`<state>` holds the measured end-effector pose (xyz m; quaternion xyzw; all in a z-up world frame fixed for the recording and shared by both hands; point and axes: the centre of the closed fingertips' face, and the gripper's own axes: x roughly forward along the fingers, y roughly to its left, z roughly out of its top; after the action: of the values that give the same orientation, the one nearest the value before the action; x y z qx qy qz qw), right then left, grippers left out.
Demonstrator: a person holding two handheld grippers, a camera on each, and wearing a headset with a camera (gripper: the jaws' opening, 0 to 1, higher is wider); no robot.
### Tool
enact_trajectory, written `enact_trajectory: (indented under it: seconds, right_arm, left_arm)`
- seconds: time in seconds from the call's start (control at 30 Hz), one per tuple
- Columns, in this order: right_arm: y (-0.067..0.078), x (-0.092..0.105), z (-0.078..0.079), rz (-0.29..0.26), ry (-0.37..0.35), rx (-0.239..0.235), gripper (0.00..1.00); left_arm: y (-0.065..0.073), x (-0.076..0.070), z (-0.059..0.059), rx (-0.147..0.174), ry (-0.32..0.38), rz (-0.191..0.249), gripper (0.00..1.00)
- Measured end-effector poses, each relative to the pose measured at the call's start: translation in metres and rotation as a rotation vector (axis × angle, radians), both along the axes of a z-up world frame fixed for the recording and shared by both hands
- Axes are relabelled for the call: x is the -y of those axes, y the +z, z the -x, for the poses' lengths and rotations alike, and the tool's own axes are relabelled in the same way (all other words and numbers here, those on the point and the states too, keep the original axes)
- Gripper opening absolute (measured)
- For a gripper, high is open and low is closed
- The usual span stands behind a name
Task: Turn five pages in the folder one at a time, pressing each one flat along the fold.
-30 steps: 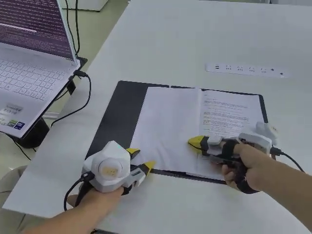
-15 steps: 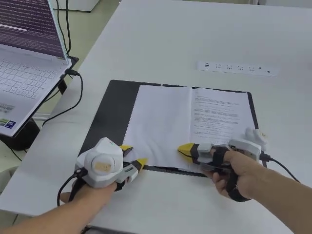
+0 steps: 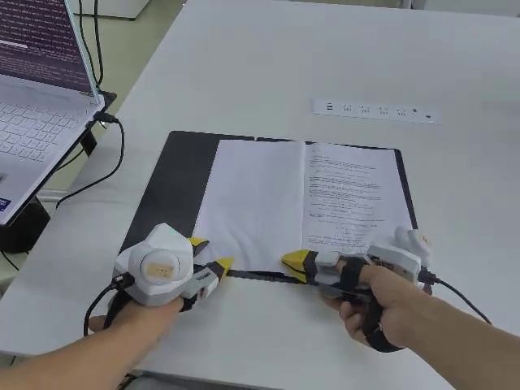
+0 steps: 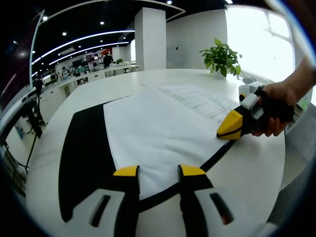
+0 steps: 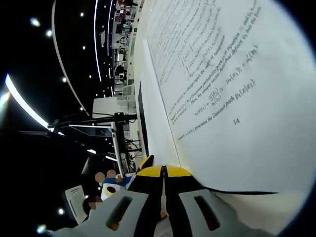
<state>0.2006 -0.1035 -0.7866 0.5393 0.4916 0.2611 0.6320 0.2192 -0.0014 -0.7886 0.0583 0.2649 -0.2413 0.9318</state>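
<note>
Head view: over the last second the right gripper point(image 3: 296, 262) had travelled down the fold point(image 3: 304, 195) and stood at its near end, by the front edge of the folder point(image 3: 175, 187). The pressing stroke was judged near complete. Its jaws were closed tip to tip, with nothing seen between them. The left gripper point(image 3: 211, 253) remained at the near left corner, jaws narrowly apart. The folder lay open and flat on the table point(image 3: 260, 65), with the blank page point(image 3: 252, 203) on the left and the printed page point(image 3: 349, 195) on the right.

White workbench point(image 3: 268, 49), laptop point(image 3: 32, 73), power strip point(image 3: 378, 110), potted plant point(image 4: 220, 55)
</note>
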Motion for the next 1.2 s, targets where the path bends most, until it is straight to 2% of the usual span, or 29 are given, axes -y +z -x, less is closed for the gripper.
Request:
enact_trajectory:
  seconds: [0.17,0.3,0.43,0.53,0.6,0.63,0.7,0.73,0.83,0.9,0.93,1.0,1.07,1.1,1.13,1.2]
  right_arm:
    - [-0.001,0.001,0.006,-0.011,-0.013,-0.014,0.0]
    - [-0.001,0.0,0.018,0.002,0.008,-0.023,0.0]
    - [0.013,0.004,0.026,-0.004,-0.002,-0.002,0.0]
    - [0.033,0.014,0.024,0.023,-0.032,0.073,0.0]
    - [0.041,0.028,0.024,0.083,-0.034,0.138,0.0]
    - [0.047,0.037,0.022,0.12,-0.041,0.191,0.0]
    - [0.061,0.048,0.025,0.165,-0.037,0.25,0.0]
    - [0.066,0.055,0.024,0.194,-0.041,0.282,0.0]
    - [0.079,0.075,0.021,0.256,-0.078,0.353,0.0]
    - [0.087,0.09,0.017,0.295,-0.138,0.382,0.0]
    - [0.096,0.102,0.016,0.312,-0.188,0.405,0.02]
    - [0.104,0.113,0.017,0.344,-0.223,0.434,0.06]
    - [0.109,0.122,0.021,0.397,-0.219,0.463,0.08]
    - [0.111,0.125,0.024,0.434,-0.202,0.489,0.09]
    - [0.114,0.13,0.027,0.498,-0.176,0.53,0.1]
    - [0.12,0.134,0.03,0.553,-0.145,0.584,0.13]
  left_arm:
    - [0.0,0.0,0.0,0.001,-0.001,-0.003,0.3]
    - [0.0,-0.001,0.0,0.002,0.005,0.0,0.3]
    - [0.0,-0.001,0.0,-0.004,0.017,0.004,0.3]
    - [0.0,0.001,0.0,-0.015,0.022,0.009,0.33]
    - [0.002,0.007,0.003,-0.032,0.016,0.02,0.41]
    - [0.002,0.008,0.004,-0.051,0.025,0.037,0.44]
    - [0.004,0.008,0.006,-0.073,0.04,0.047,0.46]
    - [0.008,0.008,0.008,-0.074,0.042,0.054,0.45]
    - [0.019,0.007,0.01,-0.052,0.033,0.068,0.41]
    - [0.025,0.004,0.013,-0.045,0.03,0.067,0.41]
    - [0.03,0.001,0.016,-0.041,0.035,0.069,0.42]
    - [0.039,-0.002,0.02,-0.037,0.038,0.078,0.42]
    - [0.05,-0.006,0.023,-0.029,0.044,0.085,0.42]
    - [0.054,-0.008,0.024,-0.027,0.047,0.09,0.43]
    - [0.061,-0.01,0.026,-0.019,0.05,0.1,0.43]
    - [0.069,-0.013,0.029,-0.019,0.056,0.115,0.44]
